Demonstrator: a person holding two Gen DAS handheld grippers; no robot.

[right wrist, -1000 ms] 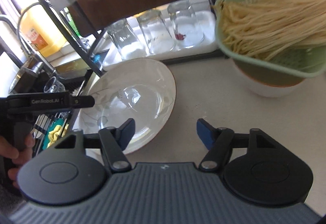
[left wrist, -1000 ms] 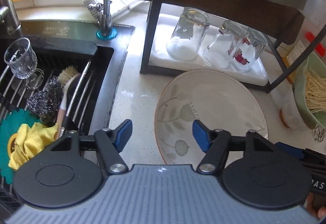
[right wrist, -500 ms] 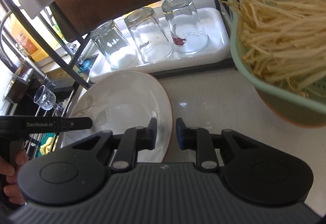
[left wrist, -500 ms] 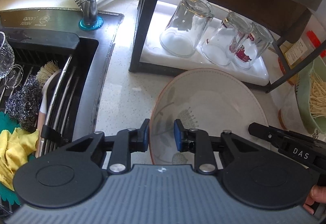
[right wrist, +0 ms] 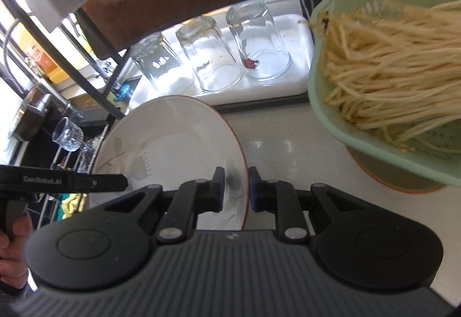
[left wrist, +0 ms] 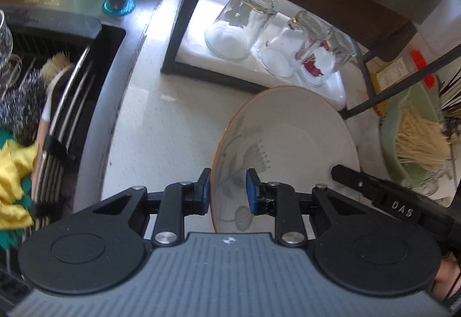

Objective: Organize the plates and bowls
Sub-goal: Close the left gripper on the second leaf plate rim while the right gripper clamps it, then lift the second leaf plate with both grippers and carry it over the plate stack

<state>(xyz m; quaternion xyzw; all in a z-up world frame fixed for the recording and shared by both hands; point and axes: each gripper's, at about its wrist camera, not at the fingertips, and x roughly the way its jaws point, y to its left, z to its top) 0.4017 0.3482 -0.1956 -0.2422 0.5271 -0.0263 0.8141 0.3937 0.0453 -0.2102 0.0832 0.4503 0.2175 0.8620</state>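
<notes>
A cream plate (left wrist: 291, 144) with an orange rim and a grey flower print sits on the pale counter in front of the rack. My left gripper (left wrist: 227, 191) is shut on its left rim, blue pads on either side of the edge. In the right wrist view the same plate (right wrist: 167, 141) has its right rim pinched in my right gripper (right wrist: 236, 188), which is shut on it. Each view shows the other gripper's black body reaching in from the plate's far side. Whether the plate rests on the counter or hangs just above it is not clear.
Three glasses (right wrist: 207, 57) stand upside down on a white tray (right wrist: 296, 77) under a dark rack (left wrist: 184, 20). A green colander (right wrist: 319, 92) of pale strands sits over a bowl (right wrist: 374, 170) at the right. The black sink (left wrist: 95, 80) with brush, scourer and yellow cloth lies left.
Both grippers went from open to shut on opposite rims of the plate. The right gripper moved in closer to the rim; the left view has swung, so the plate now sits further right.
</notes>
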